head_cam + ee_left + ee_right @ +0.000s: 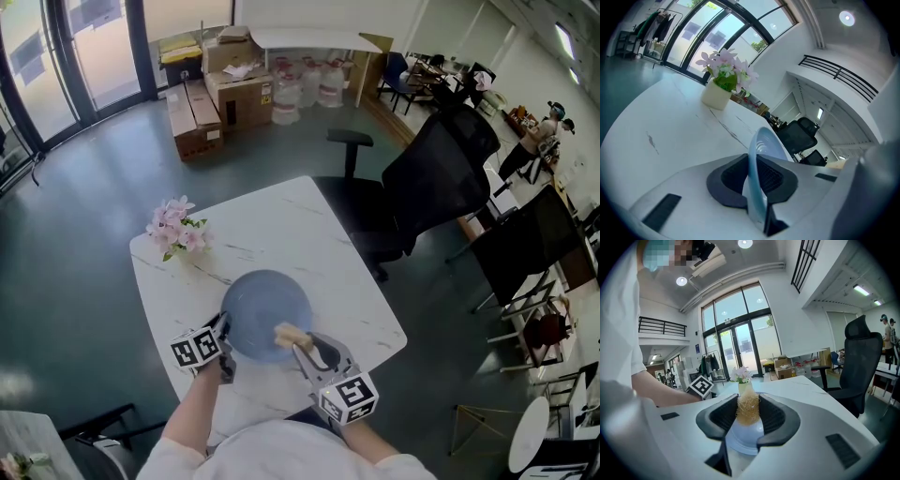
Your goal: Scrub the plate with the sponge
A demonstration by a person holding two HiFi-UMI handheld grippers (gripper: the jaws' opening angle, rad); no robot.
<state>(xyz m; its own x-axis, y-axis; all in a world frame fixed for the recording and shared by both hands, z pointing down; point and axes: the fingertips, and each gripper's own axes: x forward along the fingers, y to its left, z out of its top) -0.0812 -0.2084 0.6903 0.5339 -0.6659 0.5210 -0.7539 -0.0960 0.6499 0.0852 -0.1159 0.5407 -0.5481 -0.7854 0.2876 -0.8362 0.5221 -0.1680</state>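
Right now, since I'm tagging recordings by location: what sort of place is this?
Probably an open-plan office or its lobby, not a kitchen: black office chairs, cardboard boxes on the floor near tall glass doors, and a white marble-look table as the work surface.

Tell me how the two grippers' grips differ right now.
The left gripper pinches the blue plate's thin rim; the right gripper clamps a tan, fibrous sponge. The left jaws stand nearly together; the right jaws stand wider, around the sponge. Both are shut on something.
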